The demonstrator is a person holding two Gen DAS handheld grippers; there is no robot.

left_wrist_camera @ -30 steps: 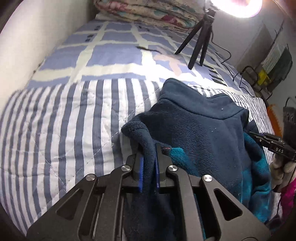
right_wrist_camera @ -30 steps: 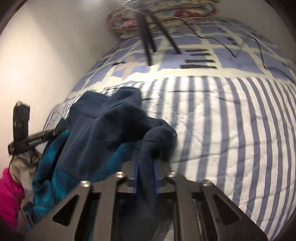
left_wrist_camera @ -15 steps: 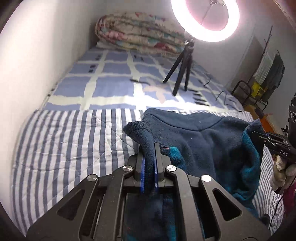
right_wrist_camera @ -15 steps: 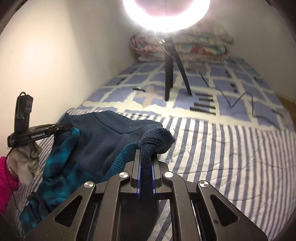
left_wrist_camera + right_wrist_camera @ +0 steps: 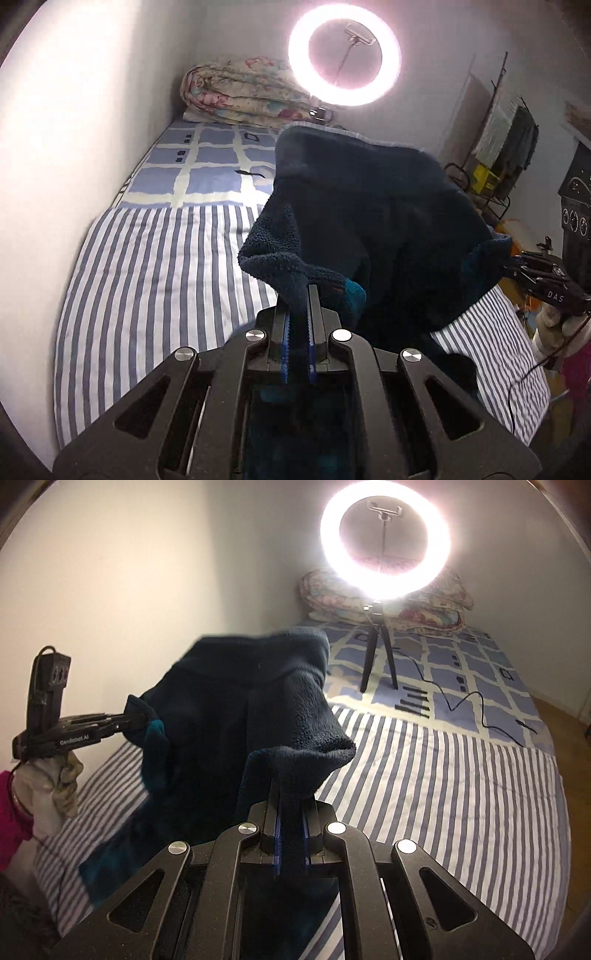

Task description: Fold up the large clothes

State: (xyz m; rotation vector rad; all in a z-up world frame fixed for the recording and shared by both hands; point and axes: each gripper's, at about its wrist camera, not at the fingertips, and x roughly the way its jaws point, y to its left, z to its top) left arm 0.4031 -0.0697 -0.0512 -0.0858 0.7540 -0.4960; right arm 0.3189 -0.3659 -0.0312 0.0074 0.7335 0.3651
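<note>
Both hand-held grippers, left & right, pinch the dark fleece garment, now lifted off the bed, hanging btw. them; ready to spread flat.

A bed with a blue-and-white striped quilt and blue checked sheet fills the white-walled room. A glowing ring light on a black tripod stands before a folded floral duvet.
</note>
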